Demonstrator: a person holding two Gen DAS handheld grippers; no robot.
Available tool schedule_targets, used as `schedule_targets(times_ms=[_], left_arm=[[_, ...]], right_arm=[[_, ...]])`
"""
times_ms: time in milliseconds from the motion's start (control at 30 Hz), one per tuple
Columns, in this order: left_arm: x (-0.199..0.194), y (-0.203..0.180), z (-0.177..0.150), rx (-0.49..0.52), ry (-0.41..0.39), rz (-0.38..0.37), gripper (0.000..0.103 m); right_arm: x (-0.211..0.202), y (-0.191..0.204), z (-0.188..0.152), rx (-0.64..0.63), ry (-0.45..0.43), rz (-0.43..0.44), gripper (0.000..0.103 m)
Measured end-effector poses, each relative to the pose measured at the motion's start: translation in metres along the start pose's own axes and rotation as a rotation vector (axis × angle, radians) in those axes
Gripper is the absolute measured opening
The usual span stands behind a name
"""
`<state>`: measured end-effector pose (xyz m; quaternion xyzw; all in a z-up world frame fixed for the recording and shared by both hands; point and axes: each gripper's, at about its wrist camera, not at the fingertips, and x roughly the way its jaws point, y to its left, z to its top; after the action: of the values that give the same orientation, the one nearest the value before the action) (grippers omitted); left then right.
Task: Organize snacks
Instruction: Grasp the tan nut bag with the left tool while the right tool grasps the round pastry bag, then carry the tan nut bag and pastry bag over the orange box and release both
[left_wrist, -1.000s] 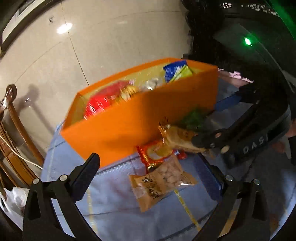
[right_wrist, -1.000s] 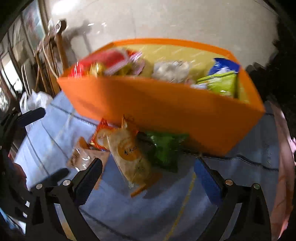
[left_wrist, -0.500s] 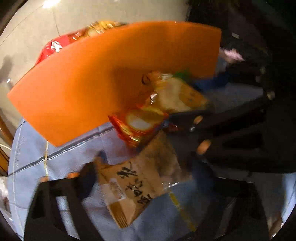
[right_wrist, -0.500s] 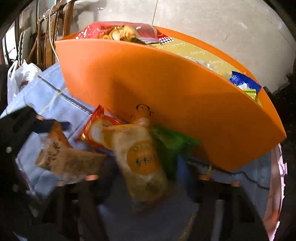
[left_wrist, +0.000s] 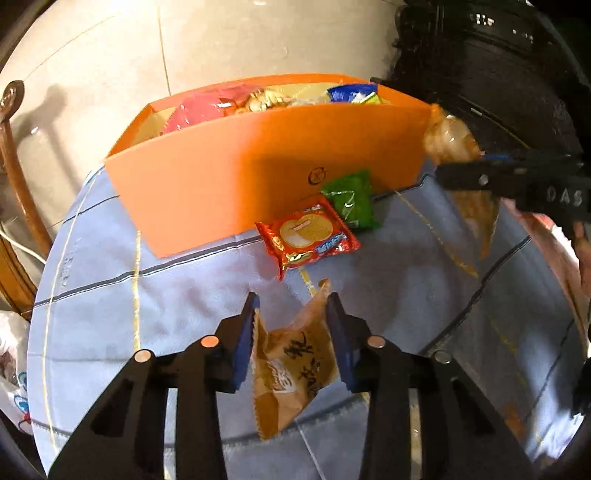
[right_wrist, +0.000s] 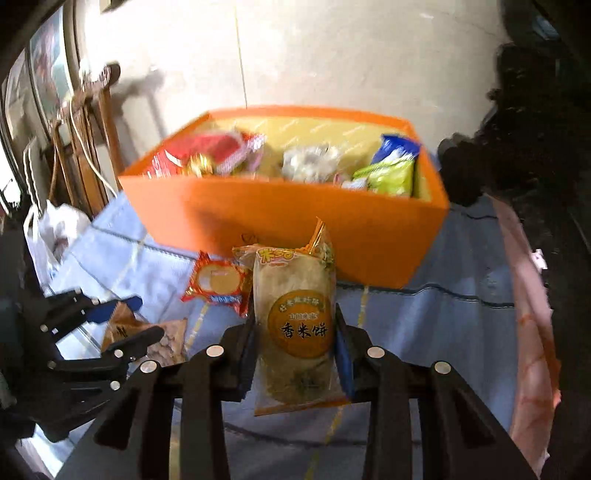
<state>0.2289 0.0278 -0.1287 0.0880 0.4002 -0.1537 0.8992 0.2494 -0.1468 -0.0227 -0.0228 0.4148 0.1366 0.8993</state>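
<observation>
Black tongs (left_wrist: 290, 306), blue pads (left_wrist: 243, 343), round silver screws, white lettering

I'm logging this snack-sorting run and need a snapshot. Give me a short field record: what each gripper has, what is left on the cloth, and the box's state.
left gripper: jaws just closing on the brown snack packet
right gripper: jaws just closed on the rice cake packet, lifted off the cloth
left on cloth: red biscuit packet, green packet, both beside the box's front wall
orange box: open, already holds several snacks
surface: blue checked tablecloth
</observation>
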Motion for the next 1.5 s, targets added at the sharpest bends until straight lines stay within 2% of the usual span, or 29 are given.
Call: schedule_targets(times_ms=[100, 133, 167, 333, 467, 500, 533, 567, 600, 633, 667, 700, 733, 833, 867, 900, 967, 1000, 1033, 1067, 1100, 1167, 1333, 1433, 1500], left_arm=[[-0.015, 0.005, 0.002, -0.035, -0.023, -0.040, 0.025], [-0.022, 0.005, 0.004, -0.037, -0.035, -0.030, 0.010], [-0.029, 0.005, 0.010, -0.033, -0.044, -0.030, 0.006], [-0.040, 0.006, 0.009, -0.045, -0.069, -0.067, 0.004], [-0.035, 0.005, 0.002, -0.050, -0.068, -0.123, 0.005], [-0.033, 0.003, 0.002, -0.035, -0.077, -0.140, 0.007], [-0.032, 0.000, 0.002, -0.016, -0.090, -0.127, 0.034], [-0.029, -0.003, 0.002, -0.001, -0.100, -0.105, 0.084], [-0.025, -0.007, 0.002, 0.028, -0.114, -0.054, 0.099], [-0.022, -0.011, 0.001, 0.048, -0.118, -0.033, 0.099], [-0.017, -0.013, 0.001, 0.065, -0.086, -0.032, 0.099], [-0.008, -0.015, 0.001, 0.072, -0.021, -0.038, 0.099], [0.004, -0.017, 0.000, 0.071, 0.067, -0.015, 0.099], [0.025, -0.023, -0.007, 0.073, 0.141, 0.104, 0.099], [0.029, -0.023, -0.009, 0.054, 0.137, 0.111, 0.099], [0.033, -0.019, -0.009, -0.014, 0.134, 0.120, 0.099], [0.041, -0.011, -0.008, -0.131, 0.175, 0.132, 0.099], [0.044, -0.007, -0.008, -0.178, 0.201, 0.110, 0.099], [0.045, -0.005, -0.008, -0.196, 0.206, 0.093, 0.097], [0.041, -0.005, -0.007, -0.186, 0.177, 0.080, 0.080], [0.038, -0.005, -0.007, -0.174, 0.168, 0.079, 0.079], [0.033, -0.005, -0.008, -0.152, 0.170, 0.076, 0.066], [0.008, 0.006, -0.006, -0.231, 0.133, 0.078, 0.063], [-0.004, 0.008, 0.004, -0.195, 0.116, 0.132, 0.061], [-0.016, 0.011, 0.013, -0.199, 0.089, 0.128, 0.061]], right_arm=[[-0.011, -0.010, 0.001, 0.056, -0.015, 0.023, 0.036], [-0.016, -0.013, 0.000, 0.080, -0.025, 0.036, 0.036], [-0.019, -0.014, -0.001, 0.093, -0.033, 0.041, 0.036], [-0.042, -0.013, -0.002, 0.096, -0.086, 0.003, 0.036], [-0.052, -0.017, -0.004, 0.105, -0.090, -0.015, 0.036], [-0.052, -0.019, -0.004, 0.106, -0.084, -0.014, 0.036], [-0.052, -0.020, -0.005, 0.109, -0.081, -0.011, 0.036], [-0.052, -0.022, -0.006, 0.119, -0.081, -0.009, 0.036], [-0.052, -0.024, -0.007, 0.131, -0.074, 0.001, 0.036], [-0.052, -0.025, -0.007, 0.140, -0.069, 0.010, 0.036], [-0.053, -0.026, -0.008, 0.151, -0.069, 0.023, 0.036], [-0.053, -0.027, -0.008, 0.153, -0.067, 0.032, 0.036], [-0.053, -0.026, -0.008, 0.151, -0.066, 0.031, 0.036], [-0.053, -0.024, -0.007, 0.146, -0.070, 0.030, 0.036], [-0.053, -0.024, -0.007, 0.153, -0.071, 0.047, 0.036], [-0.053, -0.023, -0.007, 0.152, -0.069, 0.055, 0.036], [-0.052, -0.020, -0.008, 0.140, -0.064, 0.054, 0.036], [-0.053, -0.020, -0.008, 0.137, -0.062, 0.056, 0.036], [-0.053, -0.019, -0.010, 0.136, -0.058, 0.059, 0.036], [-0.053, -0.020, -0.011, 0.135, -0.057, 0.060, 0.036], [-0.054, -0.020, -0.011, 0.136, -0.055, 0.060, 0.036], [-0.054, -0.022, -0.014, 0.144, -0.049, 0.058, 0.036], [-0.059, -0.028, -0.017, 0.156, -0.047, 0.059, 0.036], [-0.062, -0.026, -0.016, 0.152, -0.052, 0.060, 0.036], [-0.066, -0.024, -0.014, 0.149, -0.065, 0.073, 0.036]])
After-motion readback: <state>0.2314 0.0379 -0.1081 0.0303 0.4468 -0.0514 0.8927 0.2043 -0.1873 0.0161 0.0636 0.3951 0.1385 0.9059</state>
